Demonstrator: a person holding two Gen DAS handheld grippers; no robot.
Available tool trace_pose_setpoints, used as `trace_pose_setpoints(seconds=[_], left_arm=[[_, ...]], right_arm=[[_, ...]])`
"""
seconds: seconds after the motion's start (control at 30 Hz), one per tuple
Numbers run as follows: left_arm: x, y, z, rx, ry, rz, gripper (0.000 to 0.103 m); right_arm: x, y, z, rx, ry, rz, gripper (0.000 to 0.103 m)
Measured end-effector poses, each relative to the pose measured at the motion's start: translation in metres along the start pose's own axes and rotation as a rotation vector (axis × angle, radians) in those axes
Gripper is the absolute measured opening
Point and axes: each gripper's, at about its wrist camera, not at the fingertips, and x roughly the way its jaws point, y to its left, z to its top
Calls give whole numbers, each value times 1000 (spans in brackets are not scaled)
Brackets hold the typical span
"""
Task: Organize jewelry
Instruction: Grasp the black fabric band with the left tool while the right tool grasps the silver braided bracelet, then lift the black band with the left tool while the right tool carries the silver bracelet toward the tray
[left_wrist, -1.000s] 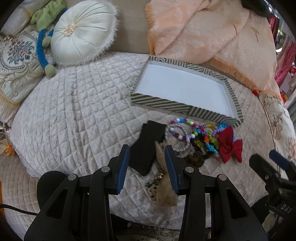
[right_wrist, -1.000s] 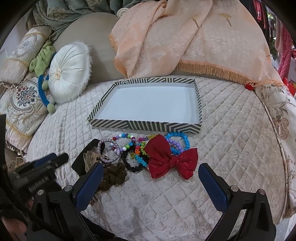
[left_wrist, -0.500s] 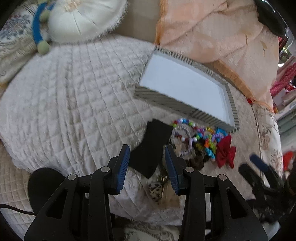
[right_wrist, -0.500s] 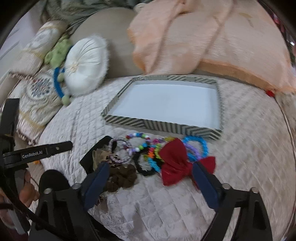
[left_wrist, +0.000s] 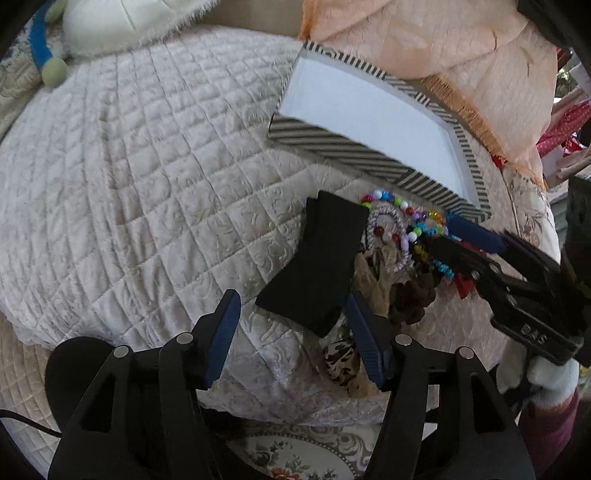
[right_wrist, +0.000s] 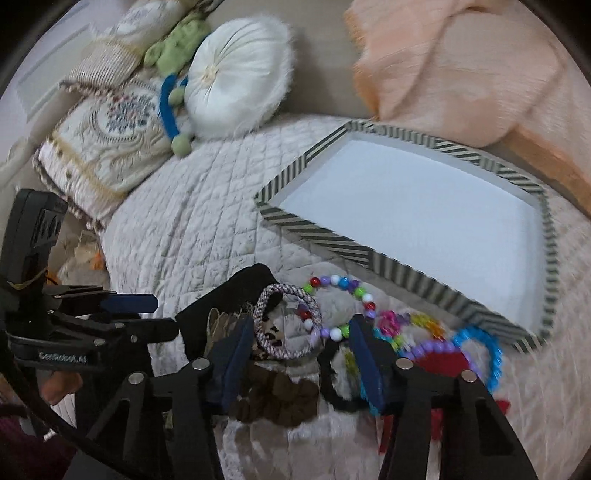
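Observation:
A striped-rim tray (left_wrist: 340, 146) (right_wrist: 332, 236) with a white floor lies empty on the quilted bed. In front of it is a heap: a black cloth piece (left_wrist: 317, 262) (right_wrist: 221, 306), a braided ring (right_wrist: 288, 321) (left_wrist: 388, 236), a multicolour bead bracelet (right_wrist: 343, 291) (left_wrist: 391, 201), a brown scrunchie (right_wrist: 280, 398) (left_wrist: 410, 295), a red bow (right_wrist: 443, 365), a blue bead bracelet (right_wrist: 491, 354). My left gripper (left_wrist: 291, 332) is open just short of the black cloth. My right gripper (right_wrist: 301, 358) is open low over the ring and scrunchie; it also shows in the left wrist view (left_wrist: 476, 240).
A round white cushion (right_wrist: 236, 77), an embroidered pillow (right_wrist: 107, 136) and a green-and-blue soft toy (right_wrist: 173, 92) lie at the back left. A peach blanket (right_wrist: 461, 66) (left_wrist: 424, 40) is bunched behind the tray. The bed's edge (left_wrist: 258, 398) is just below the heap.
Both grippers have moved forward and down toward the heap. The right gripper has swung left over the ring and scrunchie and its jaws have narrowed. The left jaws have widened a little.

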Motion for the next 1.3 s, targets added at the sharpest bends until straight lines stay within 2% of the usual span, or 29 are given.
trace_pose_setpoints(seconds=[0.27, 0.33, 0.37, 0.4, 0.43, 0.47, 0.57, 0.77, 1.13, 1.23, 1.3], left_arm=[[23, -9, 8, 58, 51, 7, 60], [29, -10, 9, 64, 56, 7, 60], [30, -10, 9, 65, 54, 5, 59], [31, -9, 9, 68, 47, -1, 59], [31, -10, 9, 74, 38, -7, 47], [31, -10, 9, 84, 37, -5, 31], [31, -10, 8, 90, 11, 1, 17], [7, -10, 16, 74, -76, -7, 12], [-44, -23, 37, 96, -208, 1, 12], [-51, -35, 49, 117, -239, 4, 12], [-54, -43, 57, 129, -253, 4, 12]], right_arm=[[36, -10, 11, -53, 86, 36, 42], [44, -12, 11, -38, 103, 73, 26], [46, -13, 10, -37, 106, 75, 23], [48, -12, 9, -39, 109, 78, 14], [49, -12, 7, -41, 106, 83, 11], [48, -12, 6, -39, 98, 80, 11], [41, -13, 4, -23, 68, 71, 8], [8, -21, 8, 28, -17, 59, 7], [-52, -49, 15, 129, -147, 11, 7], [-59, -55, 15, 147, -155, 6, 7], [-56, -50, 14, 123, -129, 18, 7]])
